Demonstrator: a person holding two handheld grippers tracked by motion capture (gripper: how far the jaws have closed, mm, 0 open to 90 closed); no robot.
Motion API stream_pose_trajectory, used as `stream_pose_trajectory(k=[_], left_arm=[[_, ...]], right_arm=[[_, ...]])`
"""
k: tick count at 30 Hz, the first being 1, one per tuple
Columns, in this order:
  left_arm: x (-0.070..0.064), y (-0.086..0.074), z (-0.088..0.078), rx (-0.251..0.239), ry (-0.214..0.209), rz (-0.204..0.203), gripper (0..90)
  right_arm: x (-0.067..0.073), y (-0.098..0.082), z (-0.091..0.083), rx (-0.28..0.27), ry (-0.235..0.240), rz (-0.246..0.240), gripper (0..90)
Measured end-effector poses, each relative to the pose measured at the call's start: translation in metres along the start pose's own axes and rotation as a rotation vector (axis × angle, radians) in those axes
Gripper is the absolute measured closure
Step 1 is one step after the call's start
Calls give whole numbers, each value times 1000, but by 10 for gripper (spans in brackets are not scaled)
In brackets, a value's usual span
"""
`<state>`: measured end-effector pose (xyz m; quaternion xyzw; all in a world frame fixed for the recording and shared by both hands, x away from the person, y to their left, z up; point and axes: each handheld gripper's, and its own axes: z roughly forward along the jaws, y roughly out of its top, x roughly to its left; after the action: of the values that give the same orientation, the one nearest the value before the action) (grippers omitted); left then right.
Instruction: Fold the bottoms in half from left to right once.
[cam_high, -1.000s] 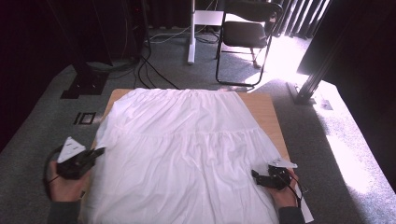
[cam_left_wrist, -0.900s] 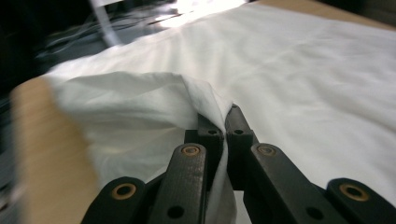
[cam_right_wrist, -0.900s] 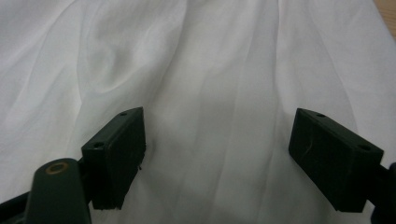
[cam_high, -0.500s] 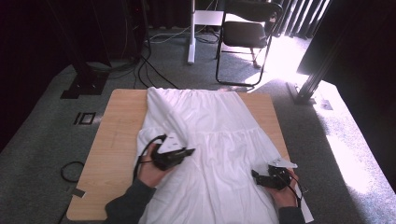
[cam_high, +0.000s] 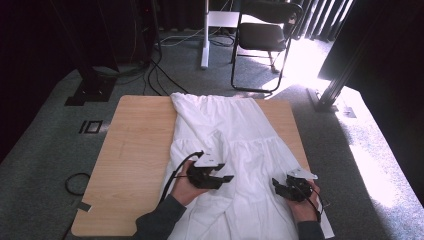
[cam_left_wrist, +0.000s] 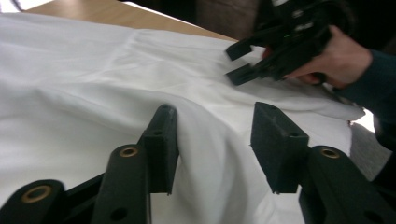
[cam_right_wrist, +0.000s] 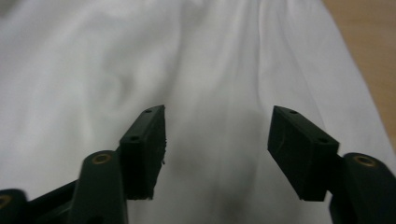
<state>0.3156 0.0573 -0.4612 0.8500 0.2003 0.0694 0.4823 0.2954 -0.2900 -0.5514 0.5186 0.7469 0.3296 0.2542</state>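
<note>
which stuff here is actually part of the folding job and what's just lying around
In the job:
- white garment
- left gripper
- right gripper
- wooden table

Lying about:
- black folding chair
- floor cables
- white stand post

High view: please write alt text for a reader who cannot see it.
A white garment lies on a wooden table, its left side folded toward the middle. The left tongs rest open on the fold; the right tongs sit open at its right edge.

White cloth garment (cam_high: 235, 150) lies on the wooden table, its left side folded over toward the middle
</note>
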Motion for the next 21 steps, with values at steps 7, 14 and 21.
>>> stream_pose_trajectory(k=[7, 14, 21], left_arm=[[26, -35, -48, -17, 117, -80, 488], [49, -94, -80, 55, 293, -200, 447], [63, -133, -97, 92, 383, -299, 381]], right_arm=[[30, 36, -24, -115, 88, 8, 461], [65, 63, -22, -94, 264, 36, 415], [109, 86, -17, -89, 323, 5, 228]])
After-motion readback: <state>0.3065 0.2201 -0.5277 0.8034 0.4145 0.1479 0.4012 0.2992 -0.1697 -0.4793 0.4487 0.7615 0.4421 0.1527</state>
